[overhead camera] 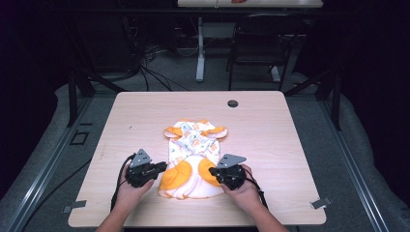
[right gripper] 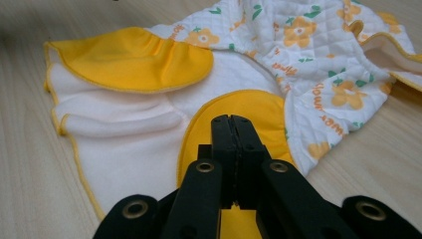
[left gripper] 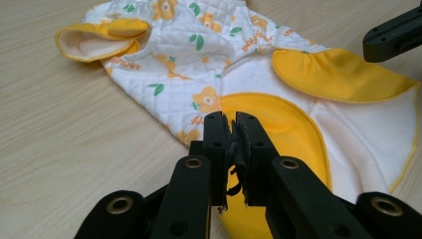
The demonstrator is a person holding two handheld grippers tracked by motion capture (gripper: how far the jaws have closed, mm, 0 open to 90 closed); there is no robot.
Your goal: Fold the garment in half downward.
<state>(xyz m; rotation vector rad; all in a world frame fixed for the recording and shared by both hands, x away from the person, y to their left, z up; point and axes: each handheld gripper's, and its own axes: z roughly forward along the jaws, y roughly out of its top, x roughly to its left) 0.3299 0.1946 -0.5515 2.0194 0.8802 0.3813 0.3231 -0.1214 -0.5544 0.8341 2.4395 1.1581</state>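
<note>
Light wooden table [overhead camera: 270,125] with a floral orange-and-white baby garment [overhead camera: 193,154].

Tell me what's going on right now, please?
Left gripper shut on garment's yellow flap. Right gripper shut on the other flap. Garment flat on table. Nothing in the way.

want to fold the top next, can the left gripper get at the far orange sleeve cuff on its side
Probably yes: the left gripper sits at the baby garment's near hem, and the cuff lies uncovered on bare table ahead.
</note>
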